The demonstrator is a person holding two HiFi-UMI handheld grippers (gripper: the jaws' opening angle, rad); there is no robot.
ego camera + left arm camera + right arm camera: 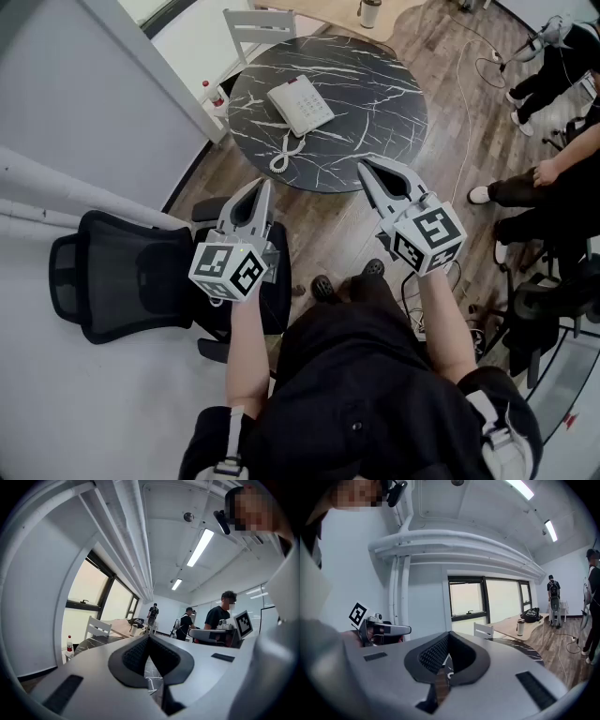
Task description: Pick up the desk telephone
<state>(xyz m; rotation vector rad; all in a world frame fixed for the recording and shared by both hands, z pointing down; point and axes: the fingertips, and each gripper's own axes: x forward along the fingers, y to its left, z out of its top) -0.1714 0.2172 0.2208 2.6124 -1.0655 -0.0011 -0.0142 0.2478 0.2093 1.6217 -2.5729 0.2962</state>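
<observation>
A white desk telephone [300,104] with a coiled cord [283,156] lies on the round black marble table [375,103] in the head view. My left gripper [262,185] is shut and empty, held short of the table's near edge, to the left. My right gripper [364,168] is shut and empty too, its tip just over the table's near rim, right of the phone. In the left gripper view the pads [137,654] meet with nothing between them. In the right gripper view the pads [433,653] meet the same way.
A black mesh office chair [127,277] stands at my left. A white chair [259,28] and a bottle [208,91] sit beyond the table. A cup [370,12] stands on a wooden desk. Seated people [553,178] are at the right, with cables on the wood floor.
</observation>
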